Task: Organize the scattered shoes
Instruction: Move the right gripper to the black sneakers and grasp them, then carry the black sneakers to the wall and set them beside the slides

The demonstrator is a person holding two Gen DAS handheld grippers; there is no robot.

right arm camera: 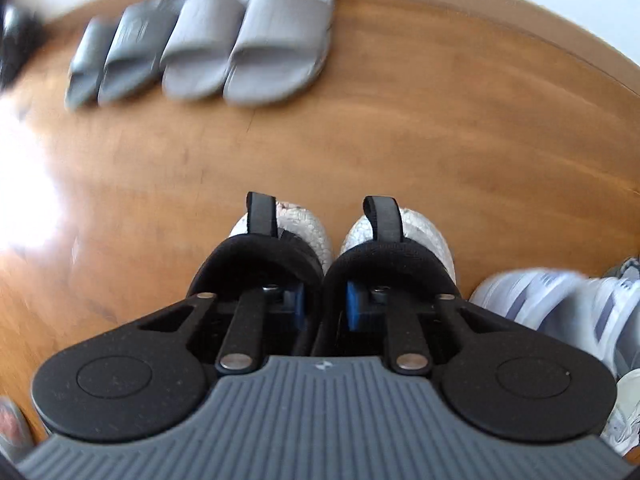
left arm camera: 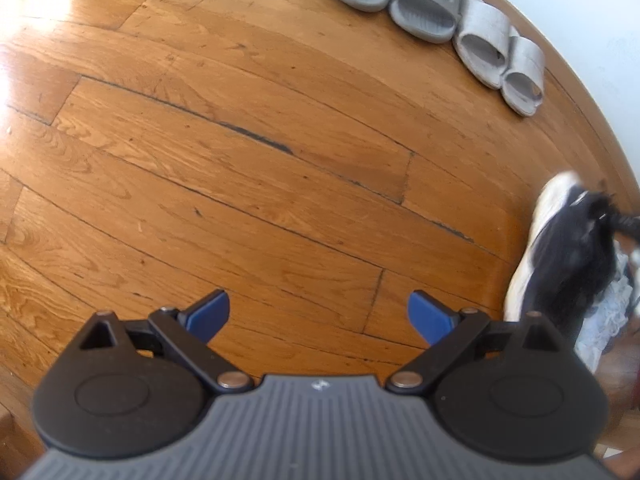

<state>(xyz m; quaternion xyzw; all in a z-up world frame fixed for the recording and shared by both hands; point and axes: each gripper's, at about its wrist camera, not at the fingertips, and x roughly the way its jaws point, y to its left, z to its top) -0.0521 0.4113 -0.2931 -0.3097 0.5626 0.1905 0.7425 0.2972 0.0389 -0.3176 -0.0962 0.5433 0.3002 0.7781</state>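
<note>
Right gripper (right arm camera: 325,304) pinches inner collars of black sneaker pair (right arm camera: 324,264); thin grip risks one shoe slipping. Left gripper (left arm camera: 319,316) open, empty above floor (left arm camera: 240,160).

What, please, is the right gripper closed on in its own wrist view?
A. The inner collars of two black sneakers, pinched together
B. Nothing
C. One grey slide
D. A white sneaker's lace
A: the right gripper has one blue pad inside each of the black sneakers, squeezing their adjoining collars together.
</note>
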